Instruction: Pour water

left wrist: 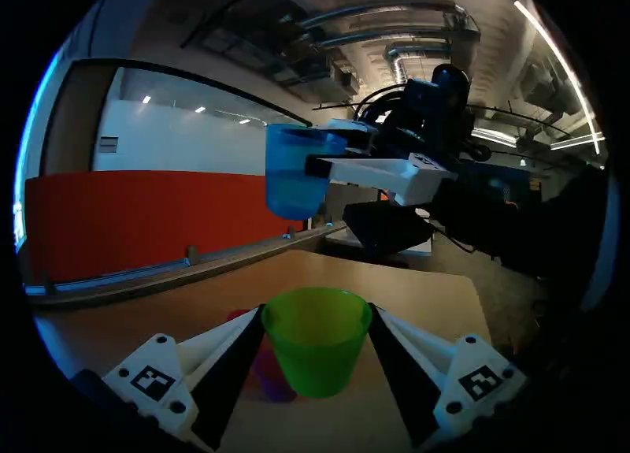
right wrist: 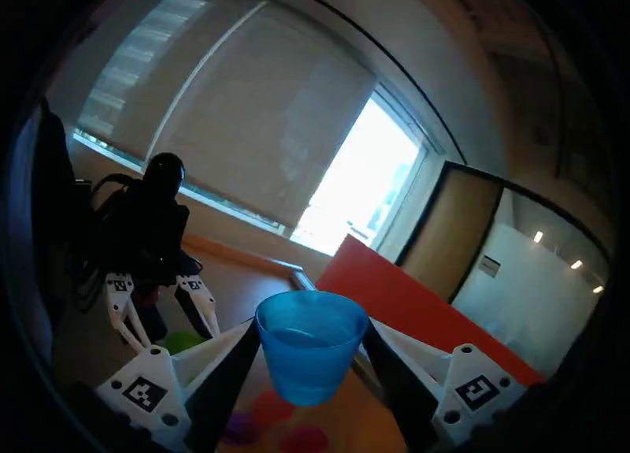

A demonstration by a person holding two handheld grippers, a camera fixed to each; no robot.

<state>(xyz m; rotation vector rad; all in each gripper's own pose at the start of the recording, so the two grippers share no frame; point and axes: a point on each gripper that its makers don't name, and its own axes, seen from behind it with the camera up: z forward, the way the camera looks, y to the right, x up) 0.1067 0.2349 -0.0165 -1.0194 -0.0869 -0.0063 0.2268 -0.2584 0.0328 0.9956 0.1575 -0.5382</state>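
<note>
My left gripper (left wrist: pixel 315 319) is shut on a green plastic cup (left wrist: pixel 316 343), held upright just above the wooden table (left wrist: pixel 409 287). Higher up and farther off, the right gripper (left wrist: pixel 321 150) holds a translucent blue cup (left wrist: pixel 291 173) close to upright. In the right gripper view, my right gripper (right wrist: pixel 311 327) is shut on that blue cup (right wrist: pixel 311 358), and water shows inside it. The left gripper (right wrist: pixel 169 327) with the green cup (right wrist: pixel 183 341) is lower down at the left, held by a person in dark clothing.
Purple and pink cups (left wrist: pixel 272 374) lie on the table behind the green cup, and coloured cups (right wrist: pixel 272 410) show below the blue one. A red partition (left wrist: pixel 150 217) runs along the table's far edge. A bright window (right wrist: pixel 358 177) lies ahead.
</note>
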